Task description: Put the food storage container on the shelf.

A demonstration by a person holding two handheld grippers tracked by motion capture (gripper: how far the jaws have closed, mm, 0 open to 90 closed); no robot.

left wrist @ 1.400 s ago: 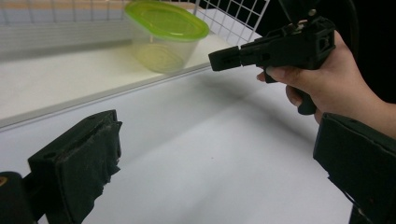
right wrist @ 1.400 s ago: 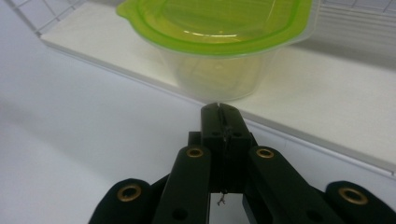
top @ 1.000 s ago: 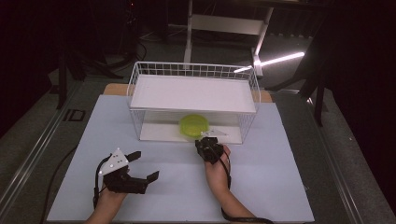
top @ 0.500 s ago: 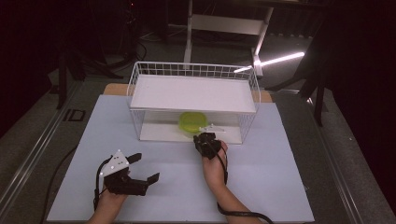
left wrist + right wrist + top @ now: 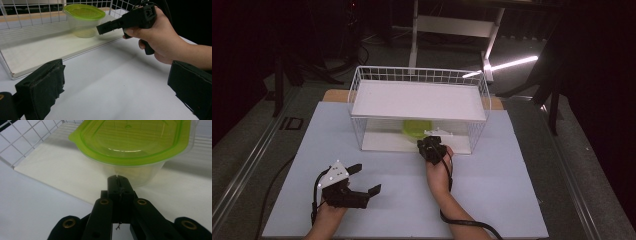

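The right tool (image 5: 119, 180) had its jaws pressed together, tips just before the clear wall of the container (image 5: 135, 147), probably to nudge it. That tub, see-through with a lime-green lid, sat on the lower board of the white wire rack (image 5: 362, 87) under its shelf. The left tool (image 5: 362, 182) lay spread and empty on the surface (image 5: 512, 190), apparently idle

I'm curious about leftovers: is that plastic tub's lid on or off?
On. The green lid sits flat over the clear tub on the wire rack's lower shelf.
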